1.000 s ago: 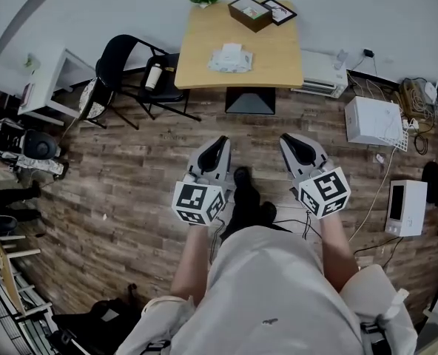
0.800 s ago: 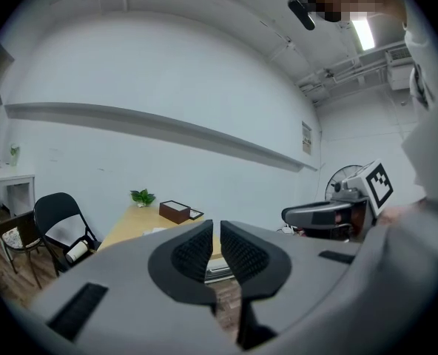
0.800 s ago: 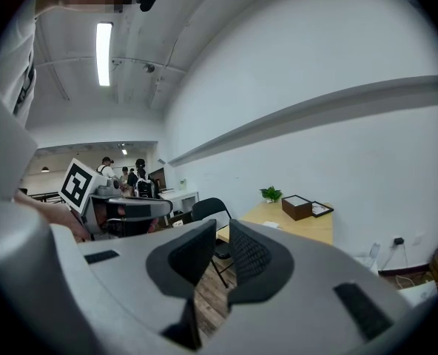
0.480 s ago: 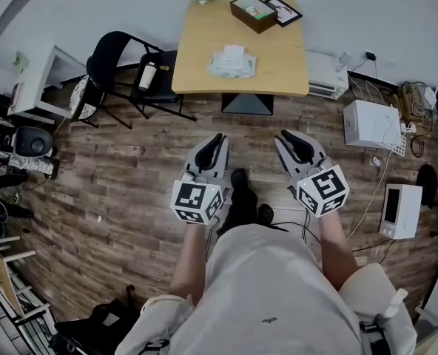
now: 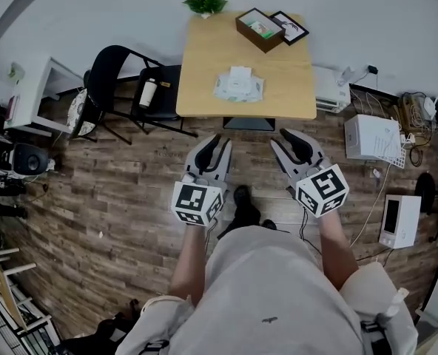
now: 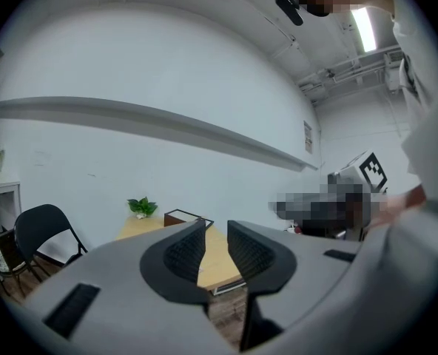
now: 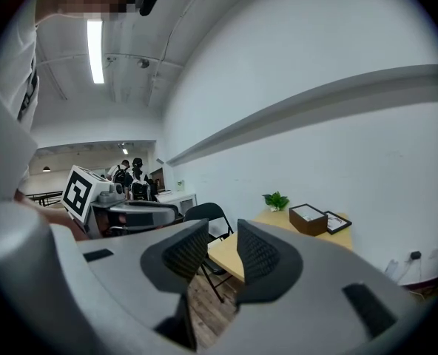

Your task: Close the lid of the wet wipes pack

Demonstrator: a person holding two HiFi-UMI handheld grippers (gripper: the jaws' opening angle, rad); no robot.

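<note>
Wooden floor [image 5: 115,191] fills most of the head view, and at its far side a light wooden desk [image 5: 204,58] stands against the white wall. The wet wipes pack [image 5: 238,86] lies near the middle of the desk, nothing touching it. A white part shows at its far edge, but it is too small to tell how the lid stands. Behind it on the desk are a small plant [image 5: 206,4], a dark box [image 5: 260,29] and a picture frame [image 5: 288,26]. A black chair [image 5: 141,87] stands just beside the desk on the left.

Compared with one second ago, the desk is now lower in the head view and its near edge is just ahead of both tongs; before, a wide strip of floor lay between them. The left tongs [image 5: 223,140] and the right tongs [image 5: 284,137] are held side by side and point toward the desk, well apart from the pack.

Both tongs have just been opening. In the left gripper view the left tongs [image 6: 216,228] show a clear gap with only the desk seen behind it. In the right gripper view the right tongs [image 7: 223,228] stand a bit wider and grip nothing.
</note>
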